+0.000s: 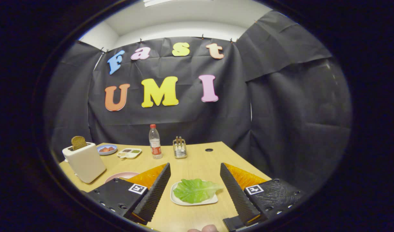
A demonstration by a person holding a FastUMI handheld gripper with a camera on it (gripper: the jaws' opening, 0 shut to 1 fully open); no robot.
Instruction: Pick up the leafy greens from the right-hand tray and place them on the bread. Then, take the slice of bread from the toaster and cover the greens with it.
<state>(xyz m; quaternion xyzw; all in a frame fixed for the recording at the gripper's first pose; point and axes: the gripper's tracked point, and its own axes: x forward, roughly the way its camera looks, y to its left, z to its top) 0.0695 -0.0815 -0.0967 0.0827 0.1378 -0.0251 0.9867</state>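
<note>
Two gripper [195, 180] fingers spread wide apart above the desk [197, 161], holding nothing. Leafy greens [195, 190] lie between the fingers on a small white tray [181, 201] at the desk's near edge, one leaf tip hanging over the tray's right rim. Neither finger touches the greens or tray.

White toaster [84, 162] stands at the desk's left edge, dark slice of bread [78, 142] sticking up from its slot. Pink plate [119, 176] sits just beside the toaster, partly hidden behind the left finger; what's on it, cannot tell. Near the far edge: blue dish [107, 149] with red bits, compartment tray [129, 153], water bottle [155, 142], metal rack [179, 148]. Fingertip of a person [208, 228] shows below the gripper.
</note>
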